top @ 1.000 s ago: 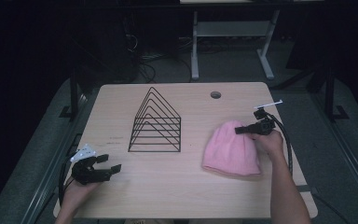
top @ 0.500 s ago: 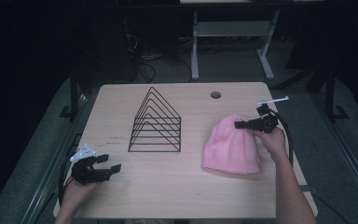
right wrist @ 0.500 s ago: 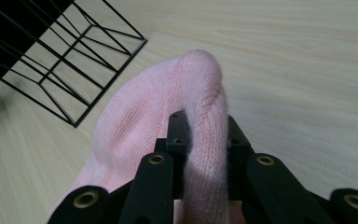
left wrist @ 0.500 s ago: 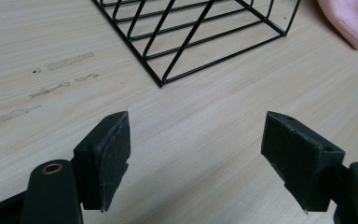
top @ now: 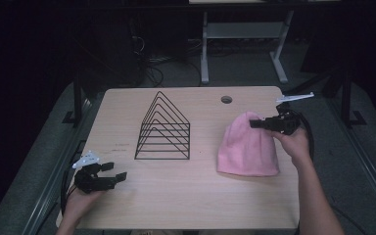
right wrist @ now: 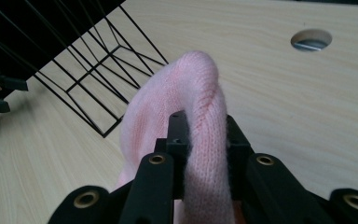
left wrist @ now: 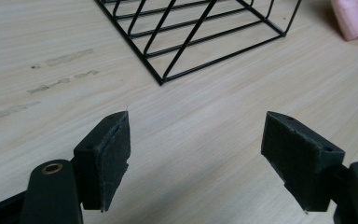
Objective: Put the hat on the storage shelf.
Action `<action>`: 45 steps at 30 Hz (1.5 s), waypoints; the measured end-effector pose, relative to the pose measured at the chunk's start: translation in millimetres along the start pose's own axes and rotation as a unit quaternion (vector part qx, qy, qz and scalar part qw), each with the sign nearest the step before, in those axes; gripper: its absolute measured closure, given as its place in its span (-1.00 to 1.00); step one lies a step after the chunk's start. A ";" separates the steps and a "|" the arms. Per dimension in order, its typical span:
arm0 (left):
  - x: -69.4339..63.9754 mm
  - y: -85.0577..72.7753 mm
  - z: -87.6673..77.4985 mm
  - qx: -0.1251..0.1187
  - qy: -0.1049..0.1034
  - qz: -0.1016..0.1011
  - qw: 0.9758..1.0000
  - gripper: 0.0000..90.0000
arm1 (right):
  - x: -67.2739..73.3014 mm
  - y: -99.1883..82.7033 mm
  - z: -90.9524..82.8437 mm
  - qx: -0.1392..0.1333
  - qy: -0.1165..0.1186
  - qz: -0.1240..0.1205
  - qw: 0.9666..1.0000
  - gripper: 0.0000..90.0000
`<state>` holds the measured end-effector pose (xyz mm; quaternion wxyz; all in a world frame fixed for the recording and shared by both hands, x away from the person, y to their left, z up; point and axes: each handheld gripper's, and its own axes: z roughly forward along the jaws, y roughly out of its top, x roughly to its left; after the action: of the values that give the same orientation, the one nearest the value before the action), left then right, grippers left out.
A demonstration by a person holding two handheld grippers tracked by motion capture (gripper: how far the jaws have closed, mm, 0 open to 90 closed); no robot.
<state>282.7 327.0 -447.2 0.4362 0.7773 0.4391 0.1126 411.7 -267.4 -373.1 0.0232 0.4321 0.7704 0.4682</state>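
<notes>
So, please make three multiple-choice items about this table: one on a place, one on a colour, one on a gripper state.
1. The pink knit hat lies where from the wire rack, in the high view?
A. to its right
B. to its left
C. inside it

2. The rack is:
A. white
B. black
C. red

3. The right gripper is:
A. open above the table
B. shut on nothing
C. shut on the hat

Key: 1 A, the hat lies beside the rack on the right; 2 B, its wires are black; 3 C, the jaws pinch a knit fold.
</notes>
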 end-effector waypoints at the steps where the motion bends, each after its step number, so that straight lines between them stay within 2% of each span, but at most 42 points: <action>1: 0.0 0.0 0.0 0.000 0.000 0.000 1.000 -0.47 | 0.0 0.0 0.0 0.000 0.000 0.000 1.000 0.73; 3: 0.0 -0.1 0.3 0.002 -0.001 0.002 1.000 -0.47 | 8.7 6.7 -7.7 -0.006 -0.002 -0.016 1.000 0.73; 8: -0.5 0.1 -0.2 0.004 -0.003 0.004 1.000 -0.47 | 21.2 16.1 -17.3 -0.013 -0.005 -0.035 0.999 0.73; 16: -1.3 -0.9 -1.0 0.010 -0.004 0.002 1.000 -0.47 | 35.3 30.6 -28.7 -0.023 -0.006 -0.067 0.997 0.73; 24: -2.5 0.3 -0.2 0.013 -0.003 0.007 1.000 -0.47 | 41.0 35.4 -36.1 -0.039 0.002 -0.080 0.996 0.73; 29: -4.2 2.7 -1.4 0.011 -0.008 0.010 1.000 -0.47 | 46.3 39.3 -39.7 -0.037 0.003 -0.087 0.995 0.73; 34: -7.0 4.7 -0.6 0.011 -0.014 0.006 1.000 -0.47 | 55.2 46.1 -45.6 -0.043 0.007 -0.102 0.994 0.73; 38: -8.4 6.9 -0.1 0.012 -0.018 0.012 1.000 -0.47 | 62.5 52.2 -49.5 -0.046 0.011 -0.112 0.993 0.73; 45: -14.4 15.2 1.4 0.008 -0.033 0.008 0.999 -0.47 | 72.5 61.6 -53.7 -0.045 0.017 -0.123 0.991 0.73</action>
<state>283.8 311.4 -433.2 0.4438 0.7873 0.4191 0.0865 382.3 -243.7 -270.6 0.0872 0.3246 0.7960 0.5034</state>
